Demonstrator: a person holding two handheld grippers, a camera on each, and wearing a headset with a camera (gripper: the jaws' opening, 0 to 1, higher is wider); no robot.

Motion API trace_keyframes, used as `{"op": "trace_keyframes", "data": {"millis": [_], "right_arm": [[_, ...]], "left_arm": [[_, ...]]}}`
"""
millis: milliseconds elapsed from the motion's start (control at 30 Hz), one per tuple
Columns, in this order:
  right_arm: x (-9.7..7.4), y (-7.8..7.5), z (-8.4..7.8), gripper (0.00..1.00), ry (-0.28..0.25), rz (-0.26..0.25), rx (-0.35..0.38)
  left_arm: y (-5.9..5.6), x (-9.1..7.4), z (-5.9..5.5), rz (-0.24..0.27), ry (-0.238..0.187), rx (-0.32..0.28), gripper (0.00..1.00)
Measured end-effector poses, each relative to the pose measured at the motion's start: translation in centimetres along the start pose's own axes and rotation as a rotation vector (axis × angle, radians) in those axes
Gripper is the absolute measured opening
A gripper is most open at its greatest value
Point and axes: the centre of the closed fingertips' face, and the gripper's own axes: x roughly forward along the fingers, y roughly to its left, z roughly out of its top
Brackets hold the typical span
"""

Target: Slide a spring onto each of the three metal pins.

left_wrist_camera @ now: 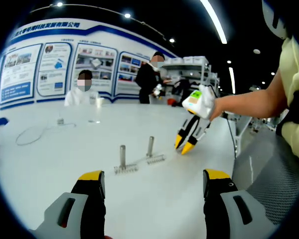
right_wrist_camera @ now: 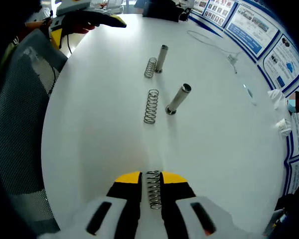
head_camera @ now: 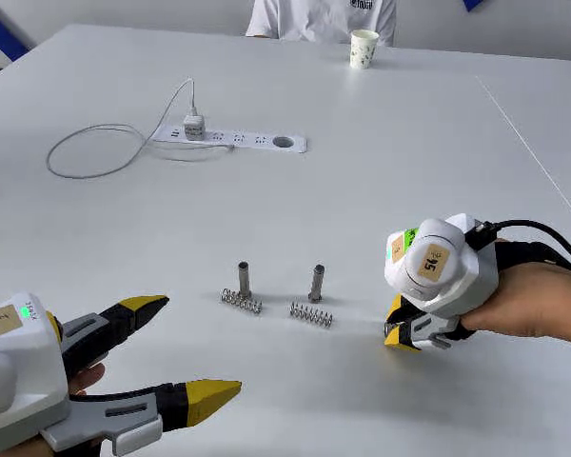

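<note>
Judging by the grip, the step is carry-and-thread: the yellow-tipped right gripper (right_wrist_camera: 151,175) is pinched onto a small bare-metal coil spring (right_wrist_camera: 153,191). The spring lies lengthwise between the jaws, bottom centre of the right gripper view, its end just past the tips. Two upright grey metal pins stand mid-frame on the white table (head_camera: 381,171): left pin (head_camera: 244,278) and right pin (head_camera: 316,282), each with a loose spring (head_camera: 241,302) just beside its foot. To do it well, tip the gripper nose-down, line the spring's bore up over a pin top, keep the squeeze light so the coils don't crush, and release once it's started. The yellow-tipped left gripper (head_camera: 186,347), lower left, has jaws wide apart and holds nothing. Writing: the tan sticker (head_camera: 433,262) on the right gripper looks like "515", not sure. The wall posters' text is too small to read.
</note>
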Motion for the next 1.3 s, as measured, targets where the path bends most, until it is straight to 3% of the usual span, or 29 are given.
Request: {"op": "trace_keyframes", "data": {"millis": [233,400,933,1300], "right_arm": [[0.1,-0.1,0.3,0.12,0.026,0.025,-0.023],[0.1,-0.1,0.1,0.12,0.029,0.023,-0.010],[-2.5,-0.5,0.9,0.12,-0.109,-0.042,0.117],[-3.4,-1.0,1.1,0.12,-0.148,-0.088,0.172]], "left_arm": [[-0.1,0.0,0.2,0.002,-0.009,-0.004,0.82],[-0.1,-0.2,-0.3,0.000,0.000,-0.007,0.82],[-0.7,0.8,0.0,-0.031,0.006,0.004,0.82],[-0.7,0.7,-0.1,-0.030,0.003,-0.001,0.82]]}}
